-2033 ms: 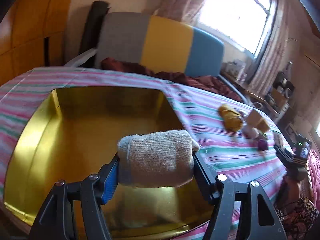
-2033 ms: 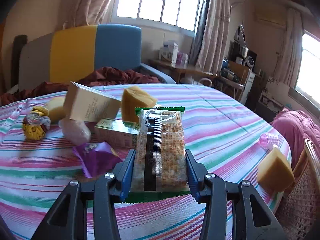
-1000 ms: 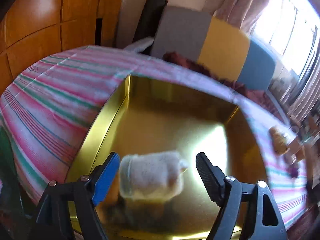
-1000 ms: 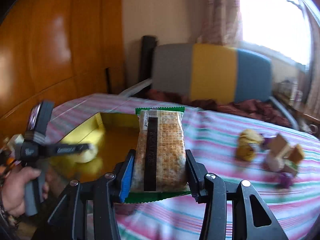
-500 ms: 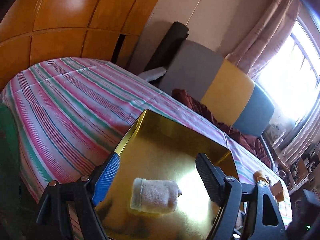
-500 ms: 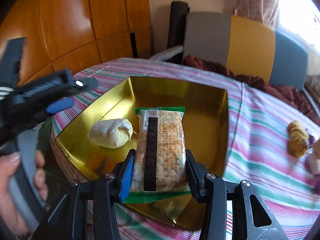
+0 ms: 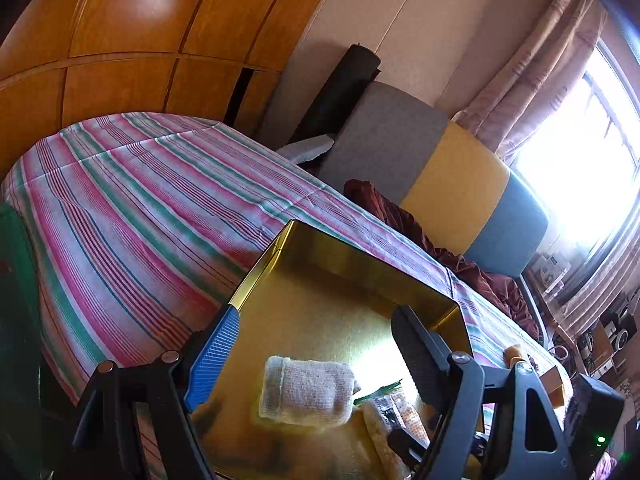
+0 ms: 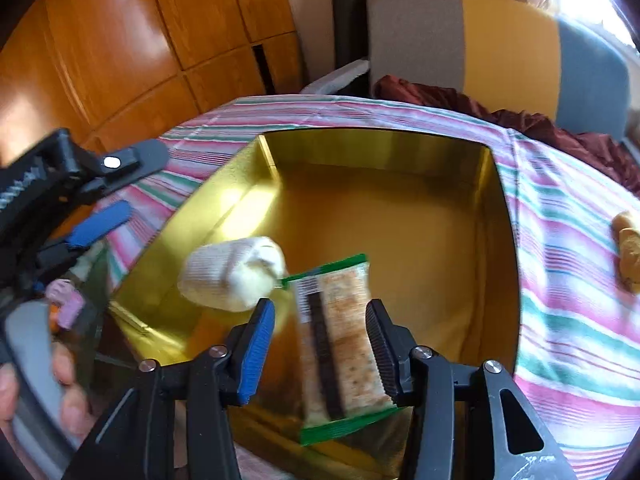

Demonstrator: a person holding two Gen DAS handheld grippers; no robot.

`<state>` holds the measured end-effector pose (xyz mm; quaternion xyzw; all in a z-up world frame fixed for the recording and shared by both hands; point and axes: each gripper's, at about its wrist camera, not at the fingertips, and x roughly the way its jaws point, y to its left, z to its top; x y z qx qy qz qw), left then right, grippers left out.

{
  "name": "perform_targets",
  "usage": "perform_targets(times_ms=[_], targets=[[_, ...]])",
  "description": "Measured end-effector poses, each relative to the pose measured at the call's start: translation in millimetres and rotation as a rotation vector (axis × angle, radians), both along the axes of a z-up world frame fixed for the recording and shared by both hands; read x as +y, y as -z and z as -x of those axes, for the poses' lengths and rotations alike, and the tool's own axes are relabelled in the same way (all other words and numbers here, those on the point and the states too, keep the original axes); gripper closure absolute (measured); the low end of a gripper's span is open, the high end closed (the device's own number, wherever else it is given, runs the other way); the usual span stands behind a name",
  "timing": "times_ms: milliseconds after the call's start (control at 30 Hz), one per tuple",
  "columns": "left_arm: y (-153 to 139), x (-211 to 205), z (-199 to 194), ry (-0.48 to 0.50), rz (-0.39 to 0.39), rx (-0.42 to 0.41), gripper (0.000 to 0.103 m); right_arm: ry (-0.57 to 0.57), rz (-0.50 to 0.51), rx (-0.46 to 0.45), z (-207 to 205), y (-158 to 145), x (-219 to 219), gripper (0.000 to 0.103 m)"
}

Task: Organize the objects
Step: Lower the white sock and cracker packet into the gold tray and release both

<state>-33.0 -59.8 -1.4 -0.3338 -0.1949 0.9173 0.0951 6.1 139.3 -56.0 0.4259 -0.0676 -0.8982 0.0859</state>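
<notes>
A gold tin box (image 8: 496, 216) stands open on the striped tablecloth (image 8: 568, 248). A rolled beige sock (image 8: 232, 276) lies inside it at the near left; it also shows in the left wrist view (image 7: 306, 390). My right gripper (image 8: 320, 344) is open above the box, and the green-edged cracker packet (image 8: 340, 344) sits blurred and tilted between its spread fingers, loose. My left gripper (image 7: 314, 340) is open and empty, held above the box's near edge (image 7: 260, 264). It shows at the left of the right wrist view (image 8: 100, 200).
A grey, yellow and blue chair back (image 8: 500, 36) with a maroon cloth (image 8: 448, 98) stands behind the table. A yellow soft toy (image 8: 628, 248) lies on the cloth to the right of the box. Wooden wall panels (image 7: 120, 40) are at the left.
My right gripper has opened over the box and let the cracker packet go; it is tipping down. My left gripper, open since dropping the sock, has drawn back.
</notes>
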Motion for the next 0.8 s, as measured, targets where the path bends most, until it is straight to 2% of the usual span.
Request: perform_targets(times_ms=[167,367,600,800], targets=[[2,6,-2,0.025,0.001,-0.005,0.023,-0.012,-0.020,0.080,-19,-17,6,0.044],[4,25,-8,0.083,0.029,-0.003,0.023,0.038,-0.089,0.183,-43,-41,29,0.037],[1,47,-17,0.161,0.034,-0.003,0.023,0.137,-0.113,0.186,-58,-44,71,0.034],[-5,77,-31,0.295,0.027,-0.002,0.023,0.284,-0.106,0.201,-83,-40,117,0.034]])
